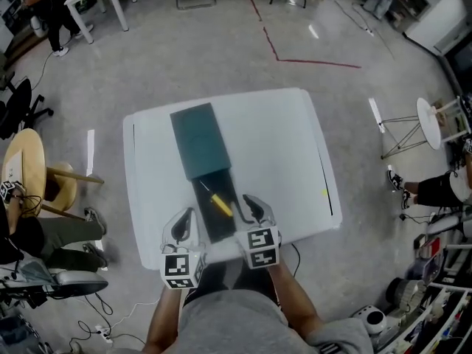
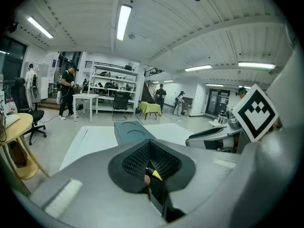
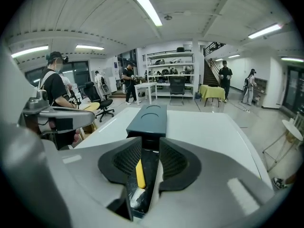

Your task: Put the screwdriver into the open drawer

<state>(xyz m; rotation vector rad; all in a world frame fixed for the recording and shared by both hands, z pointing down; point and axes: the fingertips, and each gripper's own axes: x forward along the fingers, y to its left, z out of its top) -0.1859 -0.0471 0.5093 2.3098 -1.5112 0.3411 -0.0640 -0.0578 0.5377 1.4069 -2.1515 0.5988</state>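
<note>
A dark teal drawer unit (image 1: 200, 140) lies on the white table (image 1: 280, 161), its drawer (image 1: 228, 223) pulled out toward me. The yellow-handled screwdriver (image 1: 220, 203) lies inside that drawer. My left gripper (image 1: 182, 227) hovers left of the drawer's near end, its jaw tips together and nothing held. My right gripper (image 1: 253, 209) hovers just right of the drawer, jaws apart and empty. In the right gripper view the screwdriver (image 3: 140, 174) shows below, through the gap of the right gripper (image 3: 150, 148). In the left gripper view a yellow tip (image 2: 156, 176) shows under the left gripper (image 2: 150, 151).
A round wooden stool (image 1: 26, 168) and a seated person (image 1: 44, 242) are left of the table. A white stand (image 1: 431, 124) and another person's legs (image 1: 435, 190) are at the right. White desks and shelves stand far back (image 3: 166, 87).
</note>
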